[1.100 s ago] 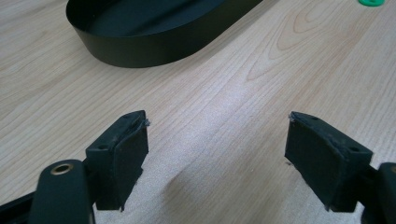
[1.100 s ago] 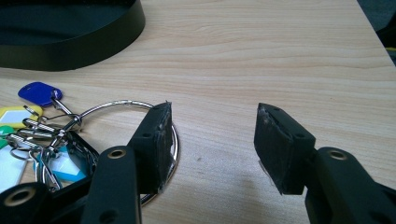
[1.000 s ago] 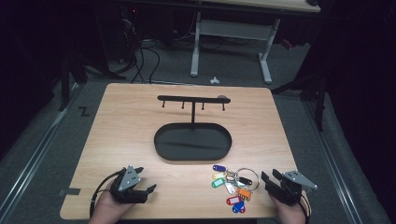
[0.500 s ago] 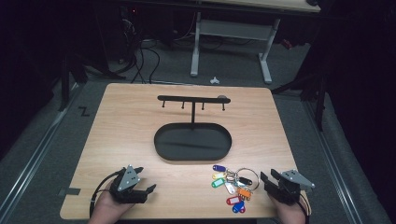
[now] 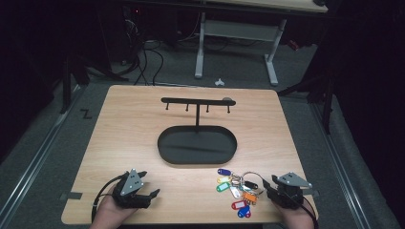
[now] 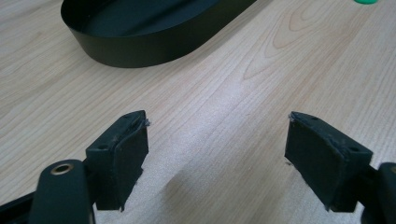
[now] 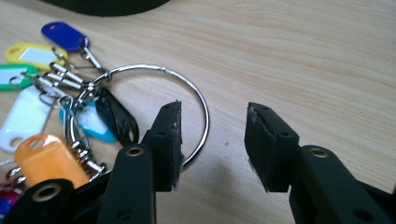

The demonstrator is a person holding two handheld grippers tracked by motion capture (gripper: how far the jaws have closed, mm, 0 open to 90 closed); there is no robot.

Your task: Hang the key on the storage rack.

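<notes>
- Key ring [image 7: 159, 93] with coloured tags lies flat on counter [image 5: 133, 124], near side of black tray [image 5: 197, 145].
- Right hand-held gripper [image 7: 212, 135] half open, one jaw inside ring, likely for a rim pinch.
- Left hand-held gripper [image 6: 217, 154] wide, empty, idle left of tray.

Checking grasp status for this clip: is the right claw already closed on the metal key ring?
No: in the right gripper view the right claw is open, the key ring lying beside one jaw, ungripped.

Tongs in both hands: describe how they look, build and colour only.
Both are black. The left tongs and right tongs each carry a grey three-cornered plate on top and trail a black cable. The fingers are blocky black pads with frayed edges, on arms with brass-ringed holes.
</notes>
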